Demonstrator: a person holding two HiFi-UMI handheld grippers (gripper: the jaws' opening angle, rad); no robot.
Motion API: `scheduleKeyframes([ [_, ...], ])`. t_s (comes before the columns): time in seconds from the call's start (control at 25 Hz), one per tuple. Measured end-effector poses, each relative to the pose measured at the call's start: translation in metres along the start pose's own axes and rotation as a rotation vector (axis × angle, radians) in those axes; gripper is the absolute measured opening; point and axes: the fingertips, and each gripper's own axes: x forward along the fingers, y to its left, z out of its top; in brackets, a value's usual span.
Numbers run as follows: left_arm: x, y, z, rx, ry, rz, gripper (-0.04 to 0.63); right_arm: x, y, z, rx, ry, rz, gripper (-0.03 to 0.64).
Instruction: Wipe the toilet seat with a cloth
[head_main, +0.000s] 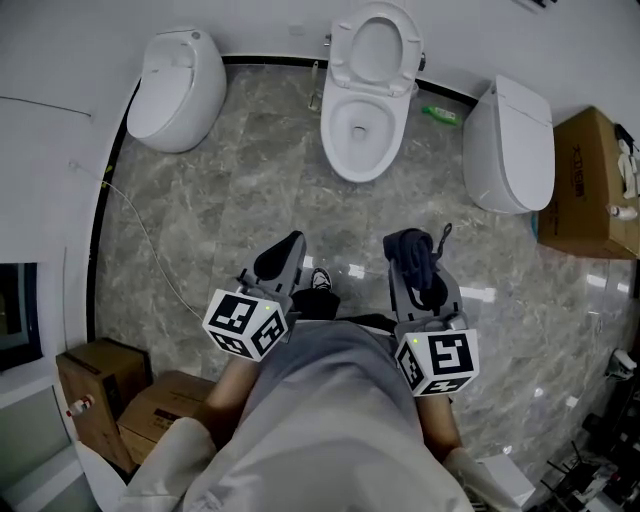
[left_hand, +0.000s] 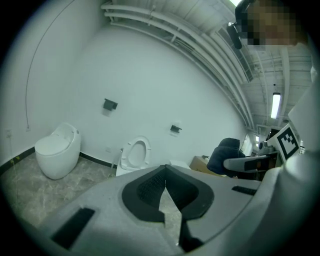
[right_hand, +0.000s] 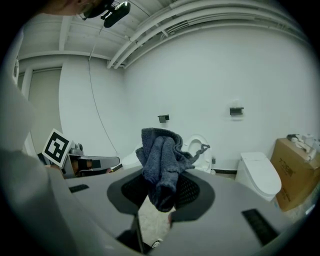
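Observation:
The middle toilet (head_main: 365, 110) stands against the far wall with its lid up and its white seat (head_main: 340, 135) down. It also shows small in the left gripper view as the toilet (left_hand: 134, 155) and behind the cloth as the toilet (right_hand: 197, 146). My right gripper (head_main: 405, 250) is shut on a dark blue-grey cloth (head_main: 418, 262), which bunches up above the jaws as the cloth (right_hand: 161, 162). My left gripper (head_main: 285, 250) is shut with nothing in it, its jaws pressed together. Both grippers hang in front of my body, well short of the toilet.
A closed white toilet (head_main: 178, 85) stands at the left and another (head_main: 510, 145) at the right. A cardboard box (head_main: 590, 185) sits far right, more boxes (head_main: 100, 390) lower left. A green bottle (head_main: 438, 114) lies by the wall, and a thin cable (head_main: 150, 240) runs over the marble floor.

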Motion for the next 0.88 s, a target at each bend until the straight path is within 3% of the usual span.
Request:
scheduleKeyframes([
  [0.24, 0.023, 0.034, 0.021, -0.002, -0.003, -0.016, 0.009, 0.037, -0.004, 0.016, 0.010, 0.012, -0.030, 0.100],
  [0.6, 0.080, 0.059, 0.028, -0.028, 0.030, 0.012, 0.009, 0.096, -0.046, 0.032, 0.037, 0.029, -0.017, 0.100],
  [0.88, 0.166, 0.072, 0.065, 0.006, 0.040, 0.030, 0.009, 0.160, -0.108, 0.067, 0.052, 0.012, 0.003, 0.100],
])
